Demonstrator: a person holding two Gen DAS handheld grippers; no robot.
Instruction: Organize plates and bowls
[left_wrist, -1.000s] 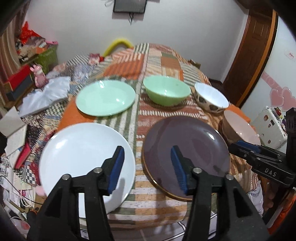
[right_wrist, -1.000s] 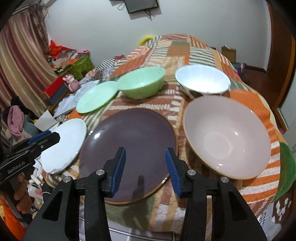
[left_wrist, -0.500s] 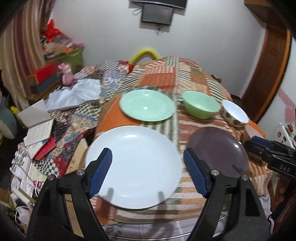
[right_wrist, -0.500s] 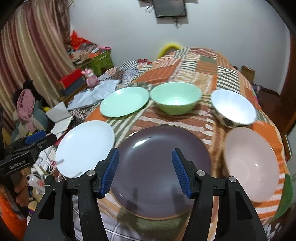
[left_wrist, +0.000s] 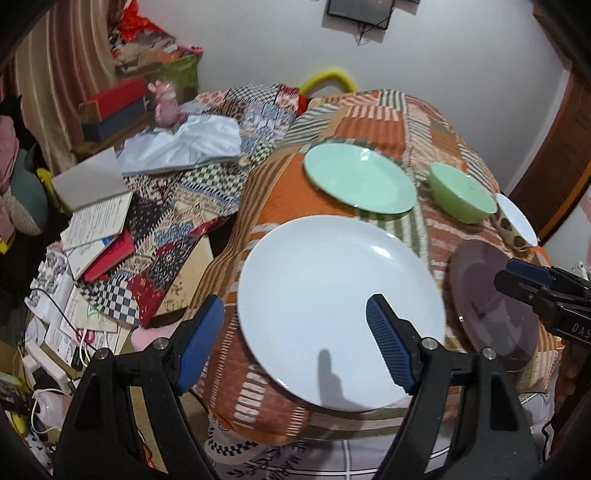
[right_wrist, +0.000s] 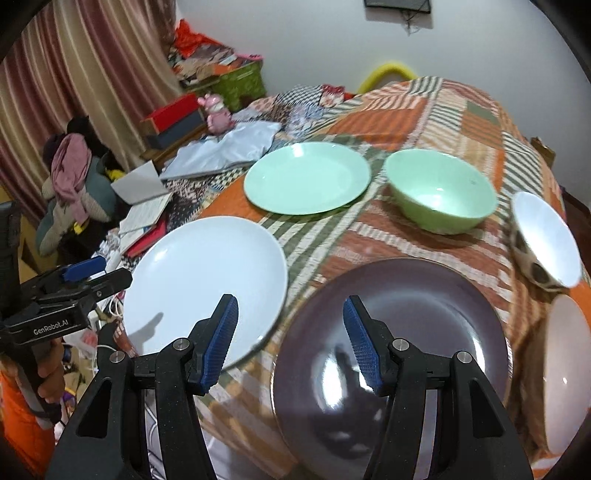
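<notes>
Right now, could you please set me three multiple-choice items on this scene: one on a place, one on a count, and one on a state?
1. Where does the mint-green flat plate lie relative to the round white plate?
A. Farther from the grippers
B. Stacked on top of it
C. Nearer the grippers

2. How many flat plates are on the patchwork-covered table?
A. Two
B. Three
C. Five

3. What state is the left gripper in?
A. Shut on the white plate
B. Shut on nothing
C. Open, holding nothing

Answers:
1. A: the green plate lies apart, beyond the white one, beside the light green bowl.
2. B: white, green and the dark purple glossy plate; the other dishes are bowls.
3. C: its blue pads stand wide apart above the white plate.
</notes>
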